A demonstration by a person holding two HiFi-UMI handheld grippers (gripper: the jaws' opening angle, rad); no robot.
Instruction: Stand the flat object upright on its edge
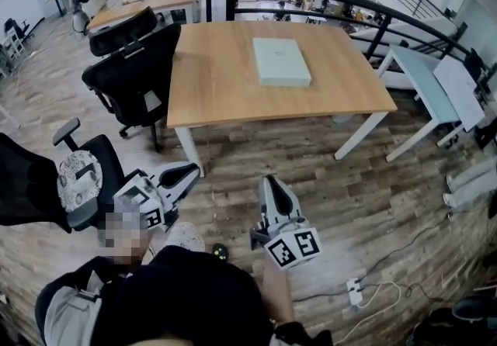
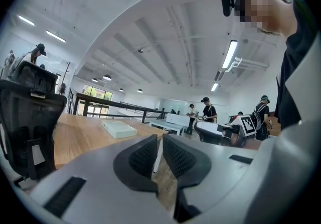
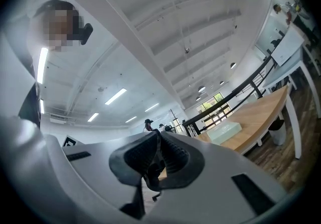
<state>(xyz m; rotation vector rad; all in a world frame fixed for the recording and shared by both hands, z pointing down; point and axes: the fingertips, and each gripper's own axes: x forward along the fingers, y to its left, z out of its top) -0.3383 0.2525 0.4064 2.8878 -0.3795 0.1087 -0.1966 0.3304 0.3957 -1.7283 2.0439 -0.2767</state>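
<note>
We hold both tools low in the head view's lower middle, close in front of our torso. Our left tool sits left of centre, its jaws aimed up and to the right of the frame. Our right tool sits just right of centre and aims almost straight up the frame, its marker cube nearest us and our right forearm below it. Both are closed and empty: the left pads leave only a thin slit, while the right pads meet at the tips.
</note>
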